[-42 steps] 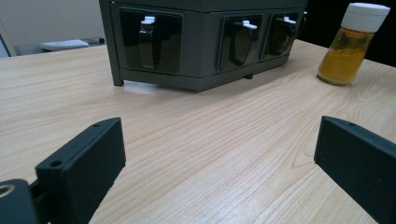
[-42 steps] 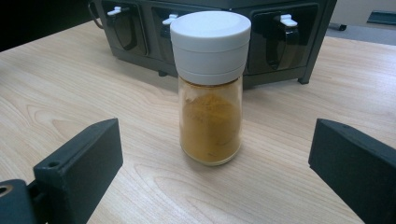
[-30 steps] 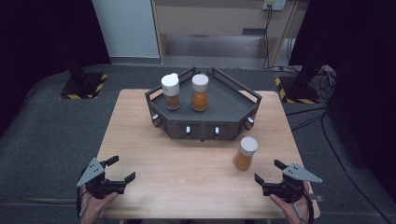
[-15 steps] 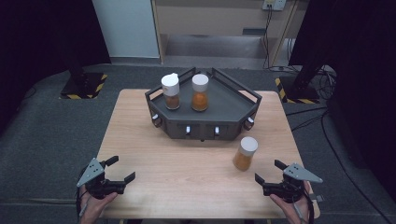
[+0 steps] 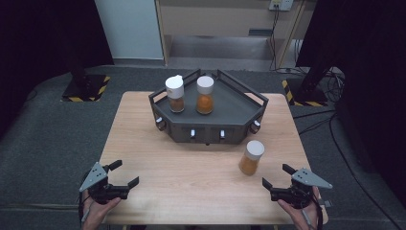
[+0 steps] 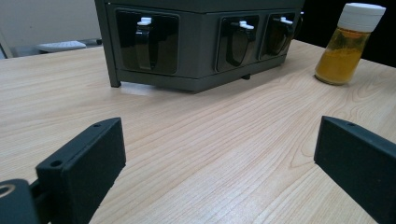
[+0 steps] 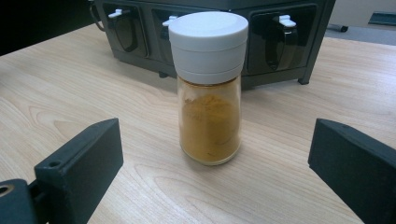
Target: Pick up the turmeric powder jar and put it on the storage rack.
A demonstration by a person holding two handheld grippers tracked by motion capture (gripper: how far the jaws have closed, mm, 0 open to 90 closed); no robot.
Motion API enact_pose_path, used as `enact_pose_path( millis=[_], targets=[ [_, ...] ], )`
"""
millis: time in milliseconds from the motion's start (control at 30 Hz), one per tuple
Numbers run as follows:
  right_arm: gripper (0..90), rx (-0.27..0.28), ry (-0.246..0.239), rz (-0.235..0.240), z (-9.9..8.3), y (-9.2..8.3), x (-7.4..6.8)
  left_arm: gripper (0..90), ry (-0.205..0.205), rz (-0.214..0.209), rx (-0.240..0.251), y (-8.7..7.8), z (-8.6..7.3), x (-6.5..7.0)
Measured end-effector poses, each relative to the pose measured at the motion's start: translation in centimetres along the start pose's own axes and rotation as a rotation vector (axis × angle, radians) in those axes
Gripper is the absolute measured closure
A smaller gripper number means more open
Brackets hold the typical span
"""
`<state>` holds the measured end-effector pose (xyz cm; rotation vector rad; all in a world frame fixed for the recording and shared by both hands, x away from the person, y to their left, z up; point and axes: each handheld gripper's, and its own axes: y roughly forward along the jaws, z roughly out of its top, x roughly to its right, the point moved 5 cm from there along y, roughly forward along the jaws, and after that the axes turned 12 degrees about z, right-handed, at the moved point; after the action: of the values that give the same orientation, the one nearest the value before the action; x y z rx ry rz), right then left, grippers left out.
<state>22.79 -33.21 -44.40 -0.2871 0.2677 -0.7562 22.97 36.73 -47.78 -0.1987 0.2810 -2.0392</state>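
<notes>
Right gripper view: orange-powder jar (image 7: 209, 88) stands upright between spread fingers (image 7: 79, 163); left gripper (image 5: 123, 176) gapes too.

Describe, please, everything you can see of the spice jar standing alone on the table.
The spice jar is clear, glass or plastic, with a white cap with a seam around it, closed. Orange-brown powder fills it to just under the cap. It stands upright on the wooden table, in front of the dark rack, apart from it, nothing else touching it.
</notes>
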Motion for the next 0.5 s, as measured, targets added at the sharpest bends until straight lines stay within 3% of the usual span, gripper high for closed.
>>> enact_pose_path(
  millis=[500],
  targets=[
    [2.1, 0.026, 0.012, 0.007, 1.5, -1.0, -0.2, 1.0, -0.001, 0.001, -0.007, 0.1, 0.0, 0.0]
  ],
)
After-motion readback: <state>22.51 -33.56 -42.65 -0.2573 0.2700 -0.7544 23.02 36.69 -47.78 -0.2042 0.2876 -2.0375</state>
